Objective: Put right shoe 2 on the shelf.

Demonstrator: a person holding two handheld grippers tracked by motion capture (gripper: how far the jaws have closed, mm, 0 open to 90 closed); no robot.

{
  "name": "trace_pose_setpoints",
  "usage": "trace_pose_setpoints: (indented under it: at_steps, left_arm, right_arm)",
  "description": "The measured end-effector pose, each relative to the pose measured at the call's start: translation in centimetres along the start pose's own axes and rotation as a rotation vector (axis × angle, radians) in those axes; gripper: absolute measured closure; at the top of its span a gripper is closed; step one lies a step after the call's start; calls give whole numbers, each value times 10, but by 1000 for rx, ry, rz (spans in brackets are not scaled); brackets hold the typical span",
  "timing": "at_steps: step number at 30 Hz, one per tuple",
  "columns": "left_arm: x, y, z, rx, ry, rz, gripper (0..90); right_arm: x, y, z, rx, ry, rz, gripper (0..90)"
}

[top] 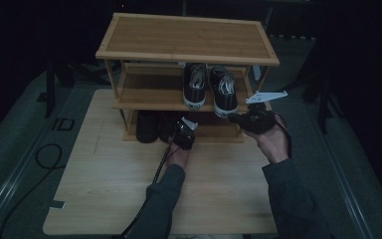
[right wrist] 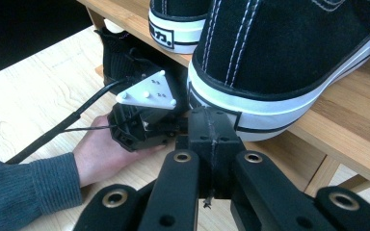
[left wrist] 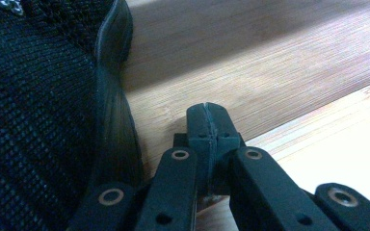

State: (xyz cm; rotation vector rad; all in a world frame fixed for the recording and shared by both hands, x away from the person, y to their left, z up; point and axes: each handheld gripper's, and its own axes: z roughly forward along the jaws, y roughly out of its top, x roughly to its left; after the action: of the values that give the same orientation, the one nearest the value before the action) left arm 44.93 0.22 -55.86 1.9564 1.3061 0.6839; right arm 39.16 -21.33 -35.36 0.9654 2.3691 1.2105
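A pair of black sneakers with white soles (top: 210, 85) stands on the middle shelf of a bamboo shoe rack (top: 149, 97). My right gripper (top: 234, 118) is shut and empty. Its tips (right wrist: 211, 126) are just in front of the white heel of the right sneaker (right wrist: 270, 57); I cannot tell if they touch it. A pair of black knit shoes (top: 151, 127) sits on the bottom shelf. My left gripper (top: 181, 130) is shut too, holding nothing. Its tips (left wrist: 207, 115) lie low over the bottom shelf (left wrist: 270, 62), beside a knit shoe (left wrist: 38, 96).
The rack's top shelf (top: 186, 37) is bare. The rack stands at the far end of a light wooden table (top: 109, 189). Cables trail from the grippers over the table, and another loops on the floor at left (top: 45, 154). Dark surroundings ring the table.
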Motion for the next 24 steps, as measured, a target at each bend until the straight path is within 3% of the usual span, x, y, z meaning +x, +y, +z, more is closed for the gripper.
trace_pose_setpoints:
  at_steps: [24]
  left_arm:
    - [0, 0, 0, -3, 1, -5, 900]
  right_arm:
    - [1, 5, 7, -3, -5, 4, 900]
